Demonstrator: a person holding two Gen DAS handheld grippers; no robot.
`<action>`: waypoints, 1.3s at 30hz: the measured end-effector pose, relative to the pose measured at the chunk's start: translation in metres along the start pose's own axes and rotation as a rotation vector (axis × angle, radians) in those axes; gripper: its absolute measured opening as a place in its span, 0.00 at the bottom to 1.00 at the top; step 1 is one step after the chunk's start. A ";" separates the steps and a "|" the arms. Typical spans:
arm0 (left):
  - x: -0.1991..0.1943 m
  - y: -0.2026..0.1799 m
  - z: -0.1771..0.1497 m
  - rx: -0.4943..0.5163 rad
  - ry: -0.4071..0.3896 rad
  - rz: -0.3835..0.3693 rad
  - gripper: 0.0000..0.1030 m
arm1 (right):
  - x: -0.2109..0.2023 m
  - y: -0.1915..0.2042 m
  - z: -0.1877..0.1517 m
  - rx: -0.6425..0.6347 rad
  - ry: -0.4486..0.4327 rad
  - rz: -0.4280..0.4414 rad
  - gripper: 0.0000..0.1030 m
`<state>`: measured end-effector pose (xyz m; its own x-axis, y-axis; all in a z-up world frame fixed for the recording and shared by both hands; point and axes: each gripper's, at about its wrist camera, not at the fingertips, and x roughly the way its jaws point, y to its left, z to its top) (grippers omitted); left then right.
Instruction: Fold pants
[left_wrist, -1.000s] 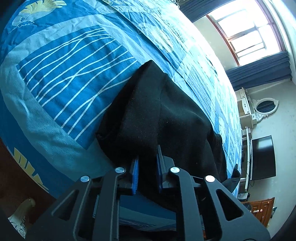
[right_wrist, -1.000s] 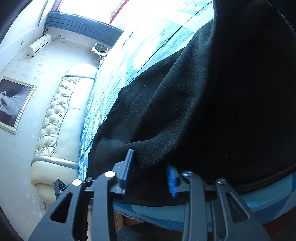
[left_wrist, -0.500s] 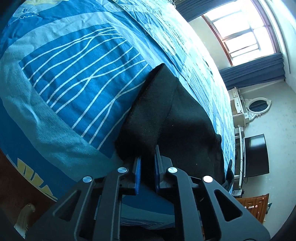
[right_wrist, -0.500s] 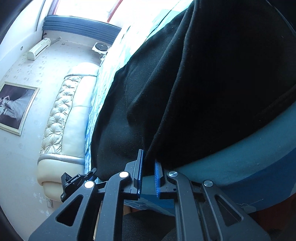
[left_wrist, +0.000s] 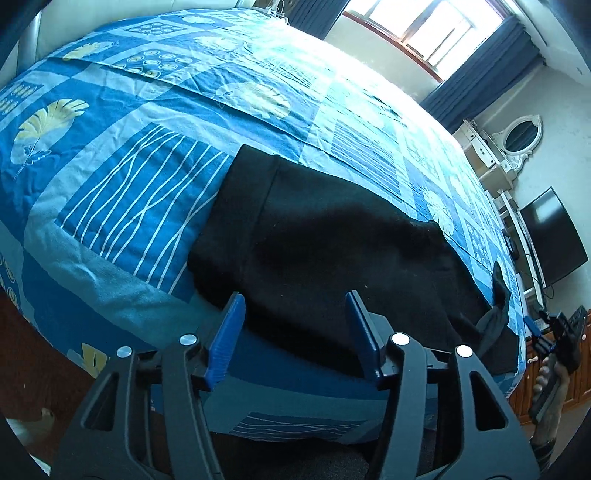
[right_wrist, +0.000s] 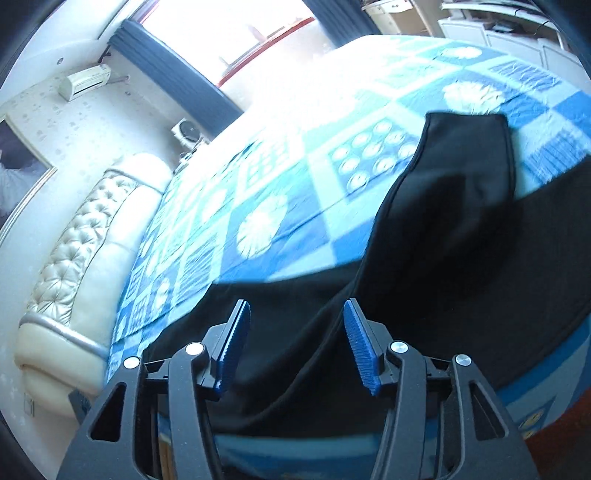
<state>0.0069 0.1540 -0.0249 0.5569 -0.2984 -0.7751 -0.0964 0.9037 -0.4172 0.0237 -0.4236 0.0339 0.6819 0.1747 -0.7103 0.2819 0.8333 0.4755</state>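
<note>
Now both claws spreading wide, gripping nothing: left gripper (left_wrist: 295, 332), right gripper (right_wrist: 295, 343). Pants (left_wrist: 332, 251) lying just ahead on bedspread (left_wrist: 129, 177), fold laid. Next, probably: picking fresh edge, regrasping.

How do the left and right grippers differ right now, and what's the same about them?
The left gripper looks over the pants lying flat on the bedspread; the right gripper faces a bunched, raised fold. The left sits by the bed's near edge, the right further over cloth. Both are open, holding nothing.
</note>
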 end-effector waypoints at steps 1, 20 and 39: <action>0.005 -0.005 0.002 0.012 -0.004 0.013 0.66 | 0.012 -0.008 0.026 -0.004 -0.014 -0.070 0.52; 0.057 -0.031 0.002 0.038 -0.011 0.131 0.86 | 0.141 -0.093 0.128 0.001 0.156 -0.487 0.11; 0.044 -0.040 -0.012 0.014 -0.014 0.158 0.86 | -0.118 -0.249 -0.029 0.278 -0.100 -0.184 0.11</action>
<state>0.0250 0.1007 -0.0480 0.5468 -0.1480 -0.8241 -0.1723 0.9433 -0.2838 -0.1467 -0.6366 -0.0152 0.6614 -0.0289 -0.7495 0.5701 0.6688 0.4772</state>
